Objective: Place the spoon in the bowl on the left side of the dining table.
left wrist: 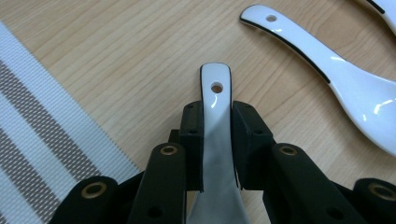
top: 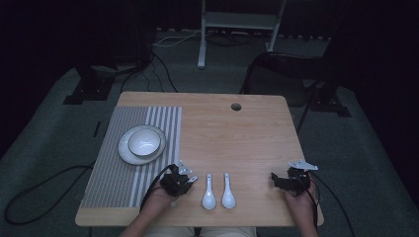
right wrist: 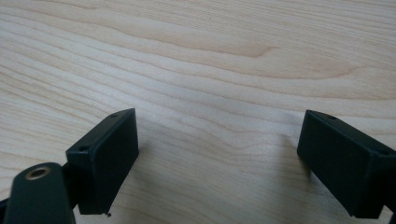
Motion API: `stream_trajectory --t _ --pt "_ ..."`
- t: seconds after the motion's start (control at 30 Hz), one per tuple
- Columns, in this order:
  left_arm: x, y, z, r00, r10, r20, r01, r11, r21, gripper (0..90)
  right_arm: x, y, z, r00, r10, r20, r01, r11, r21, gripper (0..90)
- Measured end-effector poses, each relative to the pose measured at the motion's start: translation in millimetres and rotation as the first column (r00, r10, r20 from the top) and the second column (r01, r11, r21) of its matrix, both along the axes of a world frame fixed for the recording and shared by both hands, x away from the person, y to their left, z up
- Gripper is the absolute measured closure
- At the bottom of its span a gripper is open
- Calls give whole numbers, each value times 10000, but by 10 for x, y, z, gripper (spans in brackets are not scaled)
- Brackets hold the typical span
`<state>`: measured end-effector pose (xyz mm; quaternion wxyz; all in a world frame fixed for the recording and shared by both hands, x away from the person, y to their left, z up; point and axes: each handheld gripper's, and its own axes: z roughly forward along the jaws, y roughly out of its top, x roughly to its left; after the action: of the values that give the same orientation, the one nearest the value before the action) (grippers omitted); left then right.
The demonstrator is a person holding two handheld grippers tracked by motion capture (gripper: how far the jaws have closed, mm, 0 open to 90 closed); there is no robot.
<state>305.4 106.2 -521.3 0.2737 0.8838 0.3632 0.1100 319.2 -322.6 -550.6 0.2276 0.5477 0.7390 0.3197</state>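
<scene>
We see the left gripper (left wrist: 217,126) closed on the handle of a white spoon (left wrist: 216,116), its pads pressed against both sides of the handle, whose holed end sticks out beyond them; no earlier picture lets us speak of motion. In the high view this gripper (top: 184,181) sits near the front edge of the wooden table (top: 247,133), just right of the striped placemat (top: 113,168), and the held spoon (top: 191,178) lies low over the wood. Immediately to its right lie two more white spoons, the nearer spoon (top: 208,193) and the farther spoon (top: 228,192), side by side with bowls toward us, so room on that side is tight. On the left the placemat's edge lies close by, and on its far part a bowl (top: 144,141) stands in a plate (top: 129,153), well apart from the gripper. The right gripper (top: 279,180) rests near the table's right front corner with its jaws spread wide over bare wood (right wrist: 210,70), holding nothing. Between it and the spoons the wood lies open, as does the far half up to the small round hole (top: 236,106).
</scene>
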Motion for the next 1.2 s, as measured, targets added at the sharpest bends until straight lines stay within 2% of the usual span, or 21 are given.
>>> stream_trajectory --t 0.47,0.8,1.2 --pt "-5 112 136 9997 147 209 -141 9994 -308 753 0 0 0 10000 0 0 0 10000 -2 119" --pt "4 232 206 9983 460 364 -442 9978 -486 753 0 -1 0 10000 9 6 -9 10000 -8 119" --pt "52 455 395 9909 1125 742 -1045 9892 -1032 753 1 -2 -1 10000 -15 3 15 10000 -9 119"
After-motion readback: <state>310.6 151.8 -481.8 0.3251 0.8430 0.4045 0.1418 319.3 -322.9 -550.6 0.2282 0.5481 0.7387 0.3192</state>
